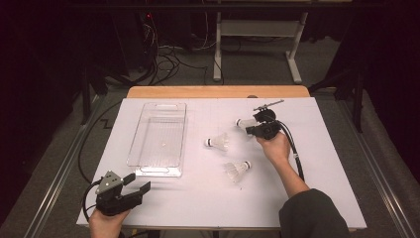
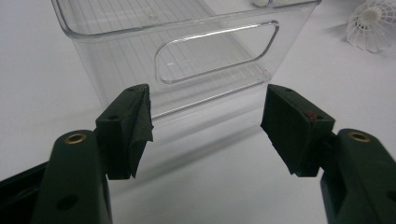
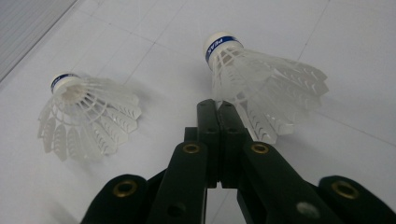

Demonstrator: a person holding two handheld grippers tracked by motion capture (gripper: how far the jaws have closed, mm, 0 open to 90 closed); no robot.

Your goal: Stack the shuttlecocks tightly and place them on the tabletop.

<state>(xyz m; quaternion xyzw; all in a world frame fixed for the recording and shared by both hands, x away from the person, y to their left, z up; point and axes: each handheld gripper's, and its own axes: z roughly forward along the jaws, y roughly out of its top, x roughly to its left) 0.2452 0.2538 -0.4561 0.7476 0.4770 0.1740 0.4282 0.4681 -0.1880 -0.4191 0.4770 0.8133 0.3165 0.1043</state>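
Our right gripper (image 1: pixel 257 125), jaws pressed together with nothing between, sits just beside a shuttlecock (image 1: pixel 244 122) at the white table's (image 1: pixel 322 163) far right. Two more shuttlecocks (image 1: pixel 218 143) (image 1: pixel 237 169) lie mid-table. Our left gripper (image 1: pixel 136 184), jaws wide apart and holding nothing, faces the clear plastic bin (image 1: pixel 158 133).

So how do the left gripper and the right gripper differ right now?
The left gripper has its jaws wide apart; the right gripper has them pressed together. The left gripper faces the handle end of the clear bin without touching it; the right gripper sits against a shuttlecock at its skirt, though whether it really pinches it is unclear. Both are black and hand-held over the white table.
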